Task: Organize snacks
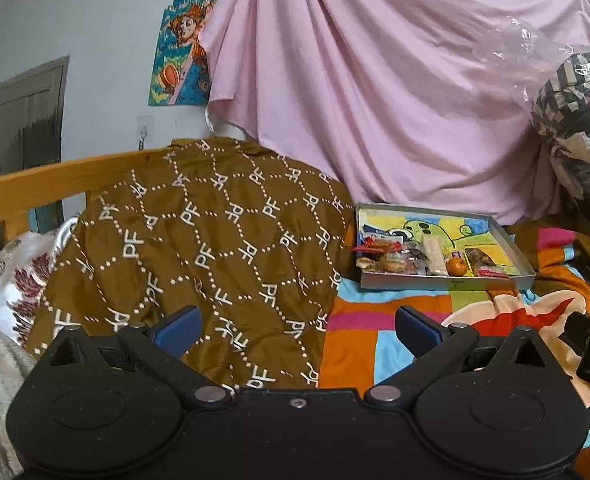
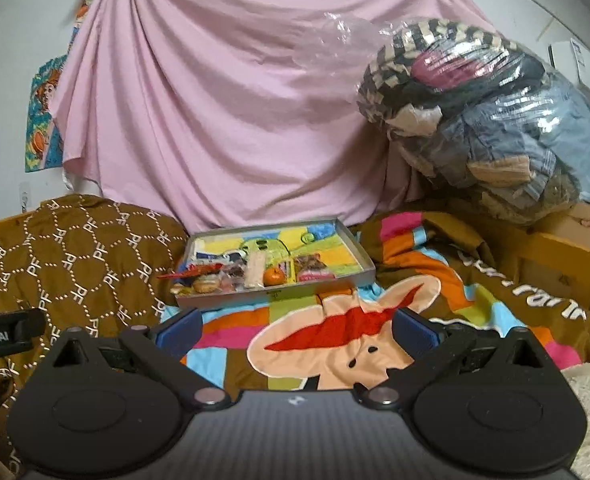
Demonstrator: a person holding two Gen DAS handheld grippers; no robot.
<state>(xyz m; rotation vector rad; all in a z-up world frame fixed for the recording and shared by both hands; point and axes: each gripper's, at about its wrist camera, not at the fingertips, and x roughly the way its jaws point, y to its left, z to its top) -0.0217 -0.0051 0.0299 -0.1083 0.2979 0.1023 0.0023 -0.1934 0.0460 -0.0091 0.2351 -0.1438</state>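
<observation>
meanwhile, on the bed:
snacks: snack pile (image 2: 251, 274) along near edge of tray (image 2: 357, 252), centre frame.
right gripper (image 2: 295, 330): released, empty, tray straight ahead, nearer.
left gripper (image 1: 295, 330): released, empty, tray off right.

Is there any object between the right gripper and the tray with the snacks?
Nothing visible stands between them. The right gripper is open and empty, and only the flat colourful blanket lies between it and the tray with snacks. The tray's low front wall faces the gripper.
</observation>
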